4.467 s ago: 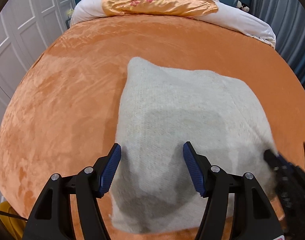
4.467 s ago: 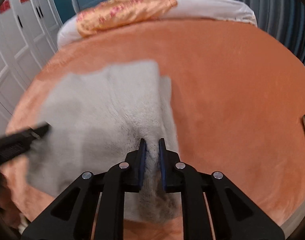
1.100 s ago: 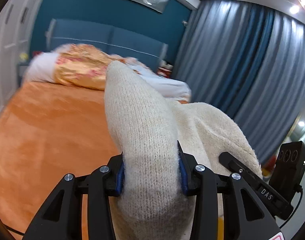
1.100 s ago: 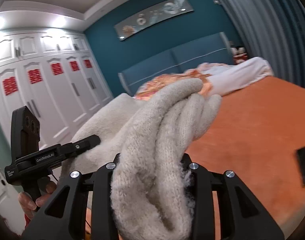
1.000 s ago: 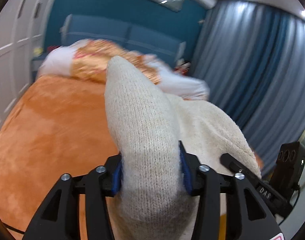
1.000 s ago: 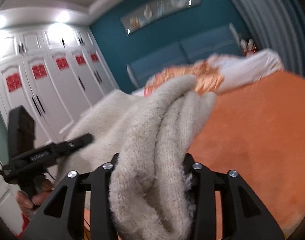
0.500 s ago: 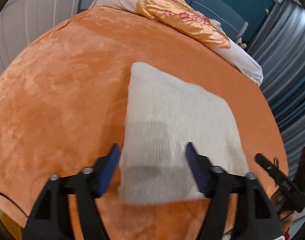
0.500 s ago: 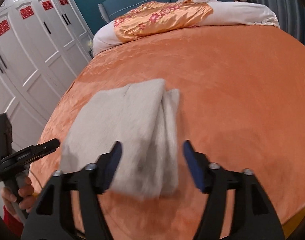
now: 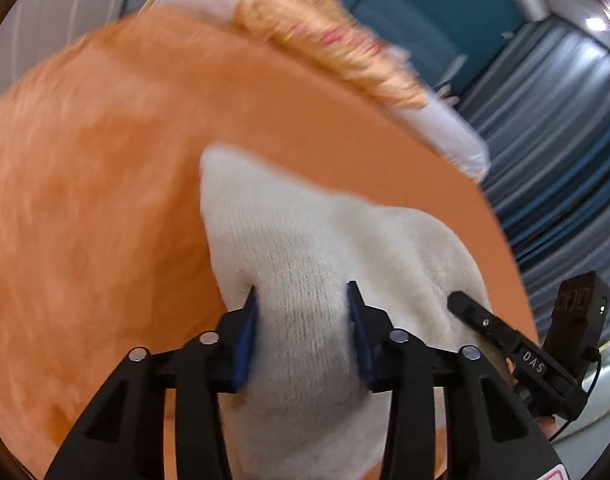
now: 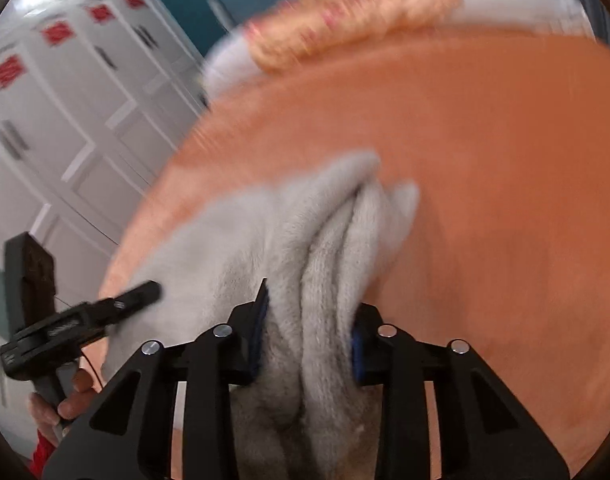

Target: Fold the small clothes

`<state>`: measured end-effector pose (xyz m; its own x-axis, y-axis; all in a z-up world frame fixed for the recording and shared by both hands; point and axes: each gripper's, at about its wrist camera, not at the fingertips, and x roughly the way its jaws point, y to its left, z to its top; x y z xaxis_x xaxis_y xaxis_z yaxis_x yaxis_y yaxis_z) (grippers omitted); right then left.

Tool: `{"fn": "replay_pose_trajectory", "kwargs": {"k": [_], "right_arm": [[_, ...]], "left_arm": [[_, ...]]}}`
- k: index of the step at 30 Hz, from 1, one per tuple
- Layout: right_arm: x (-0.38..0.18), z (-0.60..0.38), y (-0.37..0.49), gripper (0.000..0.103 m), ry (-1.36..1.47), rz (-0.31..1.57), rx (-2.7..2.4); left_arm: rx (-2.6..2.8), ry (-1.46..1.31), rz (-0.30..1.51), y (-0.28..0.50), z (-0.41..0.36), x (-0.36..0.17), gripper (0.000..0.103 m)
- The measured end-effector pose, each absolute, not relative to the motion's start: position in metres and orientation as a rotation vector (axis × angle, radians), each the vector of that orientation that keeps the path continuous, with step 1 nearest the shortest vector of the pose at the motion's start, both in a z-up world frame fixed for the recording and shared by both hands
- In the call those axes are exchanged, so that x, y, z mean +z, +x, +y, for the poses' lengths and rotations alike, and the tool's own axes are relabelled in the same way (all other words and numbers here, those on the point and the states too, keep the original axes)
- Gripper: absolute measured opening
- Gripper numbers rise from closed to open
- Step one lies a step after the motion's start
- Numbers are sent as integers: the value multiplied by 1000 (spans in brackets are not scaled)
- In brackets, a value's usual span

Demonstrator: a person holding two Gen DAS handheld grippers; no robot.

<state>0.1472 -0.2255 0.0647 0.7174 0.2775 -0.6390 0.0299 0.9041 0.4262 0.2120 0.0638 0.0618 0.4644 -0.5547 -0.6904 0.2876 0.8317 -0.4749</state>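
blurred: pillows [image 9: 345, 52] | cut off: knit garment [image 9: 305, 280] bottom

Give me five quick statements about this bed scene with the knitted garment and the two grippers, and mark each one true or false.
1. The cream knitted garment sits between the fingers of the left gripper. True; its jaws are closing on the knit.
2. The bed cover is blue. False; it is orange.
3. The right gripper has bunched folds of the same garment between its fingers. True; its jaws are closing too.
4. The garment lies spread flat with nothing gripping it. False; both grippers have hold of it, and it is bunched at the right gripper.
5. A gold floral quilt lies at the near edge of the bed. False; it lies at the far end, by the white pillows.
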Motion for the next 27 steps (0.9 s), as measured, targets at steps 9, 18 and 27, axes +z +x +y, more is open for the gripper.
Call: {"fn": "replay_pose_trajectory", "kwargs": {"k": [9, 18, 27], "right_arm": [[12, -272, 144, 39, 462, 899, -75], [35, -212, 83, 6, 160, 873, -114], [38, -210, 63, 5, 170, 866, -151]], "left_arm": [[-356, -119, 1017, 217, 26, 22, 33], [-228, 56, 973, 161, 10, 45, 33], [-135, 146, 1005, 140, 0, 26, 35]]}}
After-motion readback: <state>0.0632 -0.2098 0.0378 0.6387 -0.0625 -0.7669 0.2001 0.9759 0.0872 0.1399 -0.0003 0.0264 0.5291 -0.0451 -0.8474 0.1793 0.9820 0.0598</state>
